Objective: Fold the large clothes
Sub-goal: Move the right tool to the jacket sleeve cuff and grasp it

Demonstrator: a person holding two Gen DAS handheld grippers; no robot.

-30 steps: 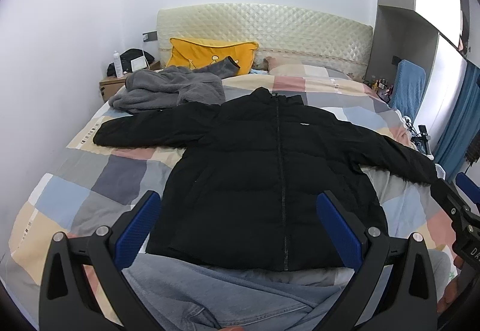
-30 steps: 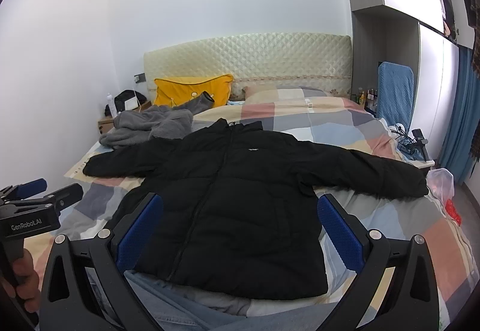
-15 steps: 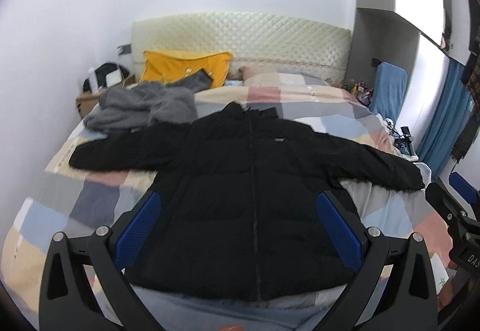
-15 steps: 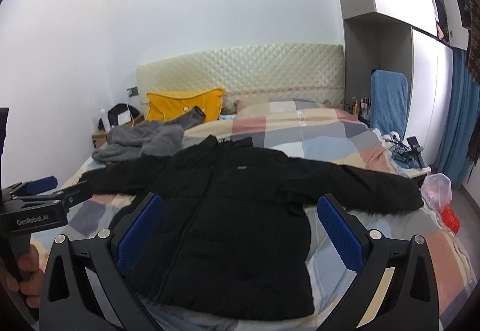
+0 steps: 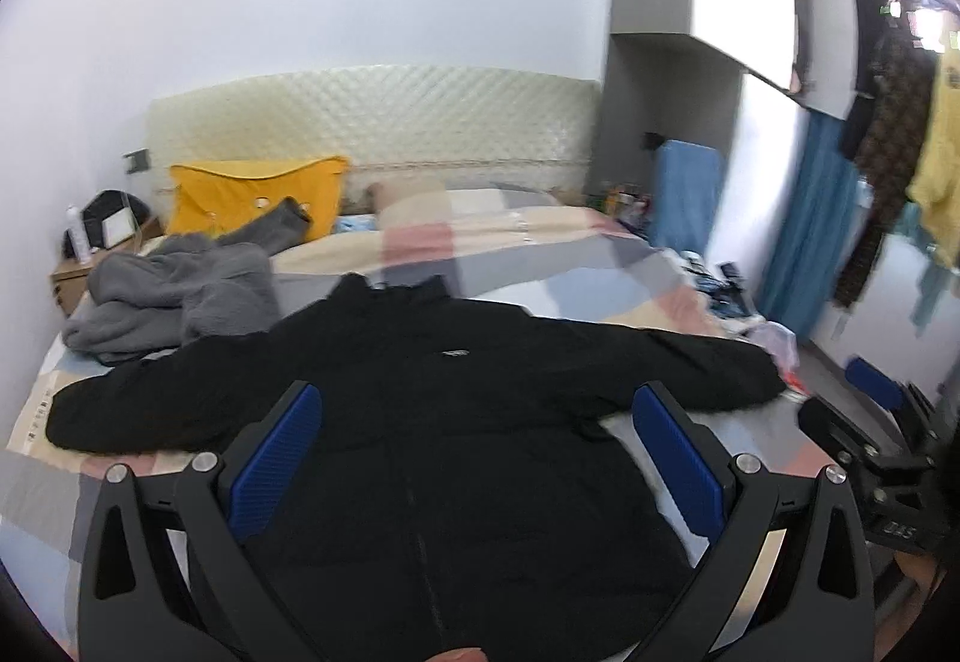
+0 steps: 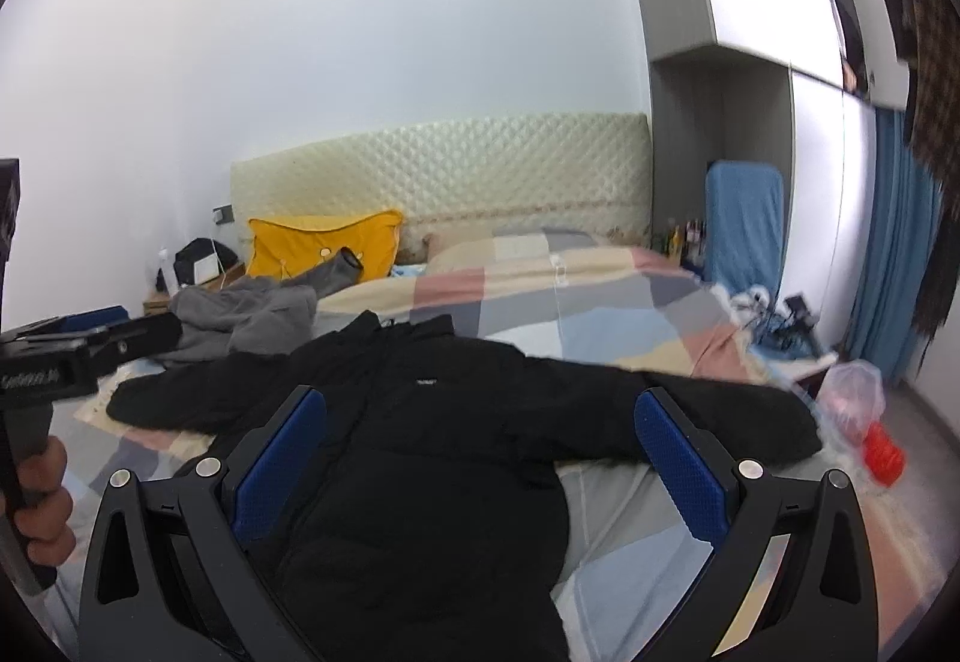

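A black puffer jacket lies flat on the bed, front up, zipped, both sleeves spread out sideways; it also shows in the right wrist view. My left gripper is open and empty, held above the jacket's lower body. My right gripper is open and empty, also above the jacket's lower part. The right gripper appears at the right edge of the left wrist view; the left gripper appears at the left of the right wrist view.
The bed has a patchwork cover and a quilted headboard. A grey garment and a yellow pillow lie at the head end left. A nightstand stands left; a blue chair and a plastic bag right.
Both grippers have tilted upward and risen, so the views show more wall and less of the jacket's hem. The jeans seen at the bottom earlier are out of view. The jacket has not moved.
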